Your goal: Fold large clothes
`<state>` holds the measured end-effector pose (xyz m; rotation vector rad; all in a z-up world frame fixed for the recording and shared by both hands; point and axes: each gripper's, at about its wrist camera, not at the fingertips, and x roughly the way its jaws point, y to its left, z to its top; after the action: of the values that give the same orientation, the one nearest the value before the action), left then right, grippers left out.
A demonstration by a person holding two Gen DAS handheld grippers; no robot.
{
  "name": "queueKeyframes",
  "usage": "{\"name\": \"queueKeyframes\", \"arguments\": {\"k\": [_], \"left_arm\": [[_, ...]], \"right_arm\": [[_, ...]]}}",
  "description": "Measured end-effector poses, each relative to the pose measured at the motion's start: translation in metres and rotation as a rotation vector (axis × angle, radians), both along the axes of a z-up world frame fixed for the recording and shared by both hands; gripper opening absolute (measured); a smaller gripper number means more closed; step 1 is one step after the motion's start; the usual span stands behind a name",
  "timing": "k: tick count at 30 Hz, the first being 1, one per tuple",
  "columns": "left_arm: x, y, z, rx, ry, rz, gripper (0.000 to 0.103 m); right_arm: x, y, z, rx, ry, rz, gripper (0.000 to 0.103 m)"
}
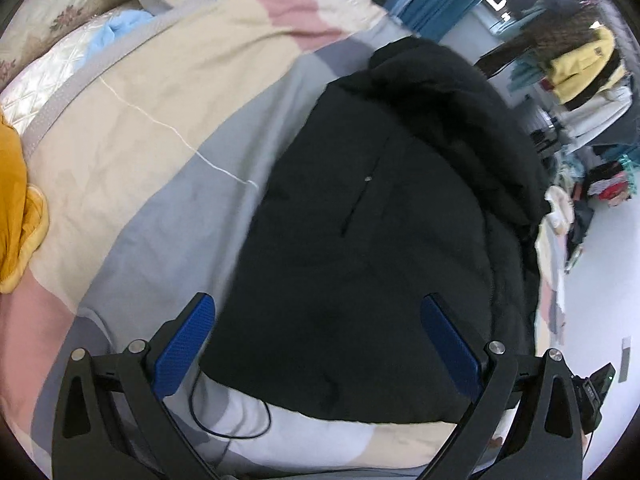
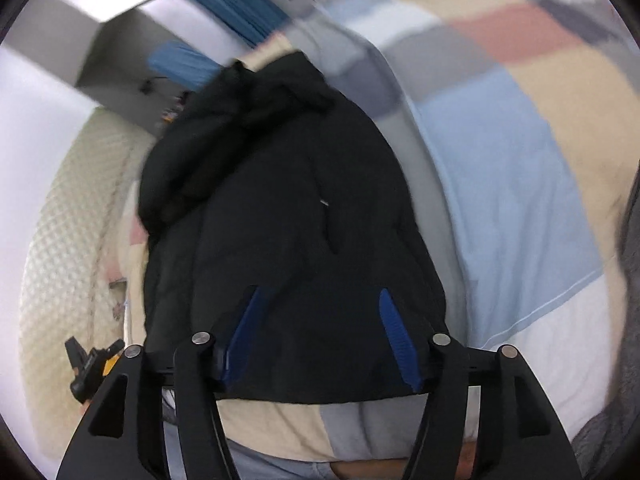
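Observation:
A black padded jacket (image 1: 372, 220) lies on a bed covered with a patchwork quilt (image 1: 160, 128); its hood end points away from me. It also shows in the right wrist view (image 2: 280, 208). My left gripper (image 1: 316, 320) is open, its blue pads (image 1: 188, 344) spread wide over the jacket's near hem, holding nothing. My right gripper (image 2: 320, 312) is open above the jacket's near edge, with its blue pads (image 2: 394, 340) apart and nothing between them.
A mustard garment (image 1: 16, 208) lies at the bed's left edge. A thin black cable (image 1: 228, 420) loops on the quilt (image 2: 500, 168) near the left gripper. Clothes hang on a rack (image 1: 580, 64) beyond the bed. A white quilted mattress side (image 2: 68, 240) is at left.

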<state>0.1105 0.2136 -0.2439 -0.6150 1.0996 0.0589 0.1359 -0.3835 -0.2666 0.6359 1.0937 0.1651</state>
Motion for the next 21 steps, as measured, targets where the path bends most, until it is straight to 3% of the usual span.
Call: {"name": "queueKeyframes", "arguments": {"k": [4, 12, 16, 21], "left_arm": [[0.012, 0.004, -0.017, 0.020, 0.076, 0.008, 0.102], [0.015, 0.015, -0.057, -0.083, 0.179, 0.051, 0.096], [0.016, 0.012, -0.061, -0.090, 0.182, 0.034, 0.096], [0.012, 0.009, -0.062, -0.150, 0.147, 0.009, 0.090]], "right_arm": [[0.006, -0.016, -0.024, 0.072, 0.106, -0.067, 0.076], [0.014, -0.038, -0.064, 0.130, 0.247, -0.190, 0.077], [0.021, -0.035, -0.083, 0.153, 0.292, -0.173, 0.077], [0.027, -0.024, -0.080, 0.215, 0.255, -0.080, 0.079]]}}
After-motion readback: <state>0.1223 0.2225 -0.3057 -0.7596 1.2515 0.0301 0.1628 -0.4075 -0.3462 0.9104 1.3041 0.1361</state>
